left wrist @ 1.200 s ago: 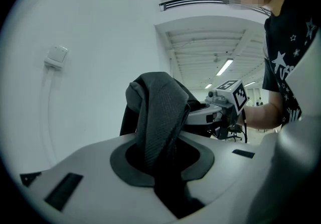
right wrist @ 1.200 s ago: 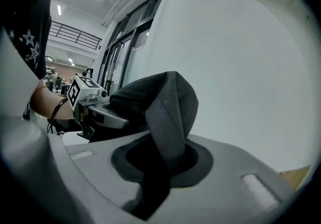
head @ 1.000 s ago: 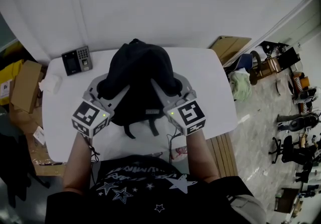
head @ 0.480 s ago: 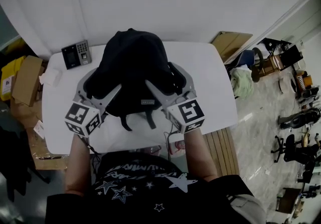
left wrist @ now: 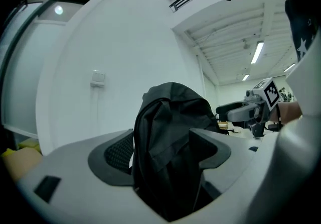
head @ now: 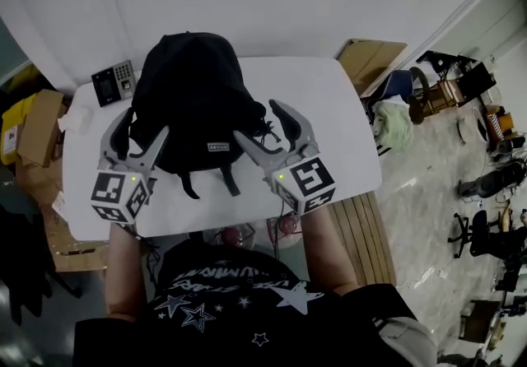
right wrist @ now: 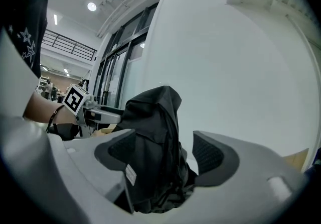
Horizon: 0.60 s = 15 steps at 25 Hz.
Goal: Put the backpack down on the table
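Both grippers and the backpack (head: 189, 98) have gone toward 10 o'clock over the last second. The bag was over the middle of the white table (head: 333, 110) then; now it sits over the table's 10 o'clock part. Its edge is just beside the small keypad device (head: 109, 82) at the far corner, which it was well clear of before.

The backpack's long axis runs from 6 to 12 o'clock in the head view. Its rounded top points to 12, past the table's far edge, and its loose strap ends (head: 226, 183) trail at 6. Both gripper views show it standing upright, with the top rising above the jaws. Whether its base rests on the table cannot be told.

The left gripper (head: 146, 123) is at the bag's 8 o'clock side. Its jaws are spread wide, and folded black fabric fills the gap and presses on both pads, so it holds the backpack. The right gripper (head: 257, 120) is at the 4 o'clock side, with jaws equally wide. The bag's side and a small label (right wrist: 130, 173) lie against one pad, while a strip of pale wall shows between the fabric and the other pad. So it straddles the bag and does not clamp it.

A cardboard box (head: 33, 128) stands off the table at 9 o'clock.
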{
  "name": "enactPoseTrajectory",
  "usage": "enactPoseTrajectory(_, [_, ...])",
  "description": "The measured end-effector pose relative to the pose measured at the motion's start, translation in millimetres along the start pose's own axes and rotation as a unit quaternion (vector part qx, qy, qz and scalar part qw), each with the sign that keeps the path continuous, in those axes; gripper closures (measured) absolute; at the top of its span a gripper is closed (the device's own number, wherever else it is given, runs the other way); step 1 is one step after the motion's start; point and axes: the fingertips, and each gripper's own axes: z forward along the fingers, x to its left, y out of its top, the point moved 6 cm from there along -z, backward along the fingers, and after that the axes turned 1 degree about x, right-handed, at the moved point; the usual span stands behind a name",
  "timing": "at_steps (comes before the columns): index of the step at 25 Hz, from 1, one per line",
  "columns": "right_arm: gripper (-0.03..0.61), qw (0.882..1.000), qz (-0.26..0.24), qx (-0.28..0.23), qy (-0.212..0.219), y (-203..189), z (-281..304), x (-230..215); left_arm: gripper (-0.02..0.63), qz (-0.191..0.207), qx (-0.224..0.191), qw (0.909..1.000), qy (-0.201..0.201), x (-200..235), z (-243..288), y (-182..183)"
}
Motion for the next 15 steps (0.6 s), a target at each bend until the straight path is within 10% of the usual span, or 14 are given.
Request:
enactPoseTrajectory(9, [0.413, 0.999, 0.0, 0.008, 0.037, -10, -44, 20, 0.278, -0.011, 0.031, 0.9993, 0.016, -59, -30, -10])
enactPoseTrajectory(15, [0.577, 0.998, 0.004, 0.039, 0.051, -28, -80, 31, 0.482, -0.012, 0.047, 0.9988, 0.006, -109, -55, -18])
